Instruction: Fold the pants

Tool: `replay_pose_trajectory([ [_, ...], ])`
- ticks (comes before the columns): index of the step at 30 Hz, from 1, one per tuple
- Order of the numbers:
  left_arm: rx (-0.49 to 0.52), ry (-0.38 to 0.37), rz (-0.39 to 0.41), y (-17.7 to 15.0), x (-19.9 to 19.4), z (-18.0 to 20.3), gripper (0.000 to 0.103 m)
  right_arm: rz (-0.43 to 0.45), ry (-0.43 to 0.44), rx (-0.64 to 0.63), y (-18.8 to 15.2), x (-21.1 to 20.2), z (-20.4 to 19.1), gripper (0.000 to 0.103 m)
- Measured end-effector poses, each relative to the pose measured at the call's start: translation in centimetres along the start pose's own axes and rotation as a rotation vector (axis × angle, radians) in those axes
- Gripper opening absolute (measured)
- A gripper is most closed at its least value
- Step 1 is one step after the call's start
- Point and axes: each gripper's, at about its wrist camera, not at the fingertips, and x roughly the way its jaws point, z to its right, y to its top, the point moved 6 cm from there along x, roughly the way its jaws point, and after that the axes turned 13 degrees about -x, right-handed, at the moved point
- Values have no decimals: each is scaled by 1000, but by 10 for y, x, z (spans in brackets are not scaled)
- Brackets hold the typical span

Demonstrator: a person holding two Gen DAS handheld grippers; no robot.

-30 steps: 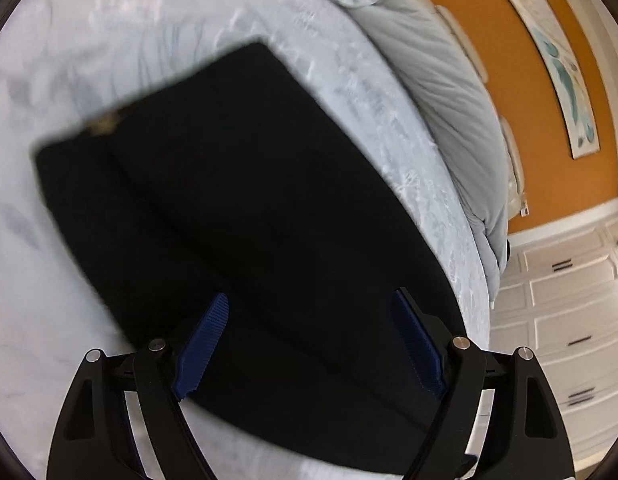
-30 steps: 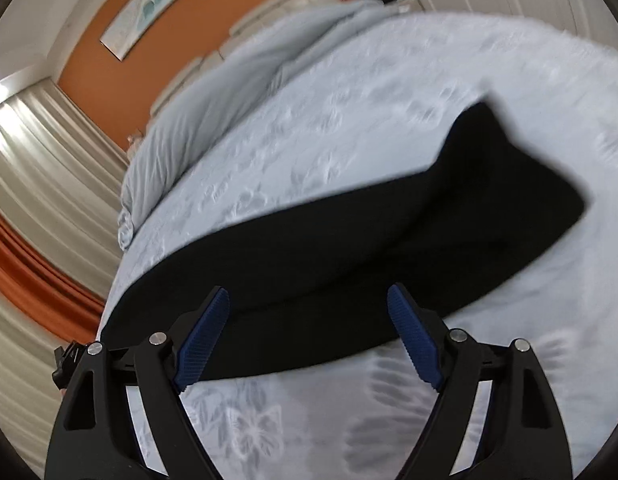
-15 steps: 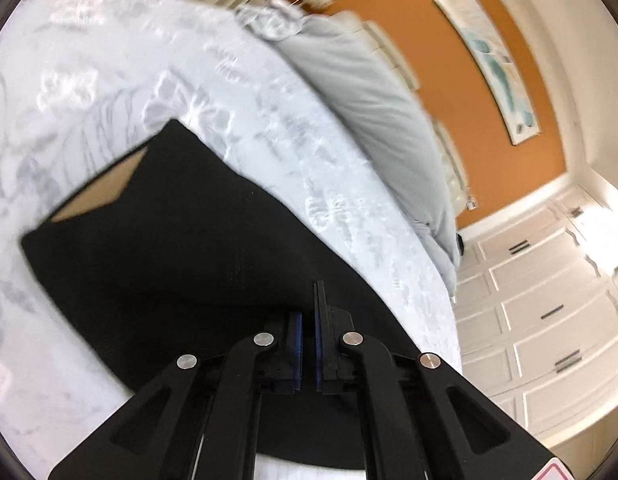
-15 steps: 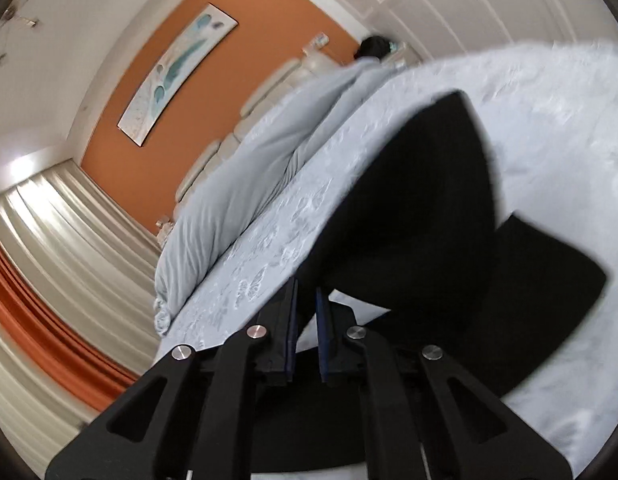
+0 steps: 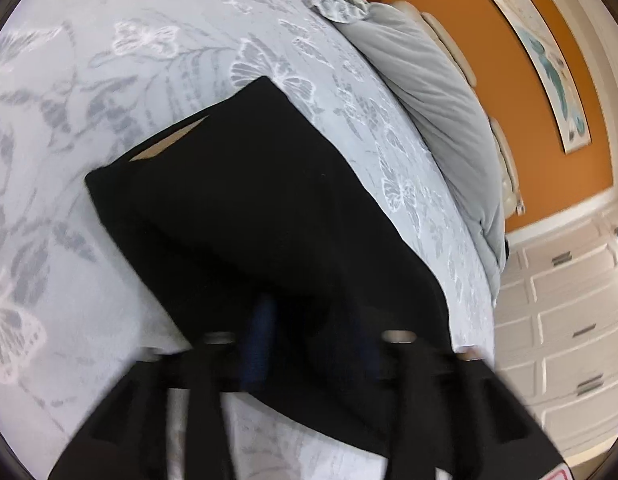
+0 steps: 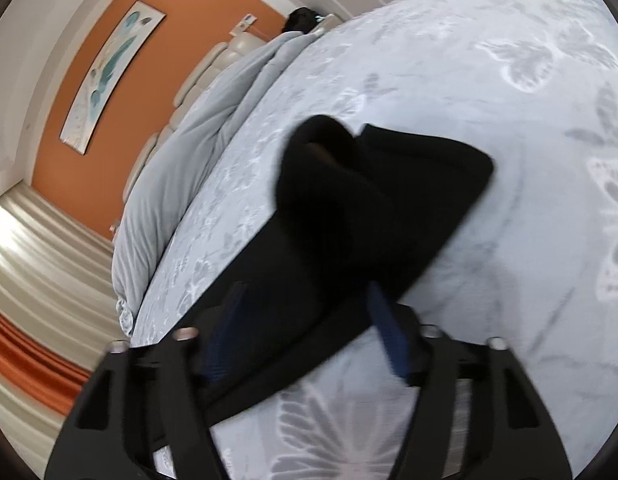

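Black pants (image 5: pixel 249 208) lie folded on the pale butterfly-print bed sheet (image 5: pixel 129 60), a tan label (image 5: pixel 165 146) showing at the far left edge. My left gripper (image 5: pixel 315 344) is blurred; its jaws are opening, the near edge of the cloth lying loose between them. In the right wrist view the pants (image 6: pixel 369 208) have one end doubled over in a rounded hump. My right gripper (image 6: pixel 307 332) is opening too, its blue pads (image 6: pixel 389 336) standing apart on either side of the near cloth without pressing it.
A rumpled grey duvet (image 5: pixel 429 100) lies along the far side of the bed, before an orange wall with a painting (image 5: pixel 549 68). White drawers (image 5: pixel 569 300) stand beyond the bed's right edge. Beige and orange curtains (image 6: pixel 37 260) hang at the left.
Both grippers went from open to shut on the pants' near edge, carried it over, and now stand apart again. The pants look shorter, doubled over.
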Motion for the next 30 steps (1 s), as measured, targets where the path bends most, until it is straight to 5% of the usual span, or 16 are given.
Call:
replay_pose_trajectory([
  [2, -47, -17, 17, 5, -8, -8, 64, 13, 1, -5, 9, 0, -2, 83],
  [6, -67, -24, -13, 9, -2, -15, 61, 12, -7, 2, 13, 8, -8, 76],
  [7, -59, -30, -23, 9, 0, -13, 47, 29, 5, 0, 16, 7, -10, 50],
  [8, -39, -32, -35, 8, 2, -11, 15, 29, 9, -14, 22, 10, -14, 24],
  [9, -19, -29, -45, 8, 5, -7, 2, 21, -10, -23, 27, 12, -15, 11],
  [10, 2, -31, -43, 8, 5, -3, 3, 30, -19, -32, 38, 11, -19, 4],
  [14, 65, -71, -5, 7, -14, 7, 3, 234, 173, -134, 80, -45, -65, 4],
  [15, 73, -57, -12, 6, -15, 6, 3, 236, 137, -201, 82, -54, -68, 4],
  [20, 60, 47, -50, 1, 4, -4, 3, -87, -112, -49, 25, -1, 38, 4],
  [25, 44, 67, -58, 4, 8, -8, 4, -29, -58, 9, 23, -10, 45, 12],
  [28, -11, 41, -82, 6, 9, -13, 14, -50, -60, 36, 25, -3, 46, 28],
  [30, -16, 31, -81, 7, 10, -14, 15, -39, -45, 42, 27, 1, 46, 26],
])
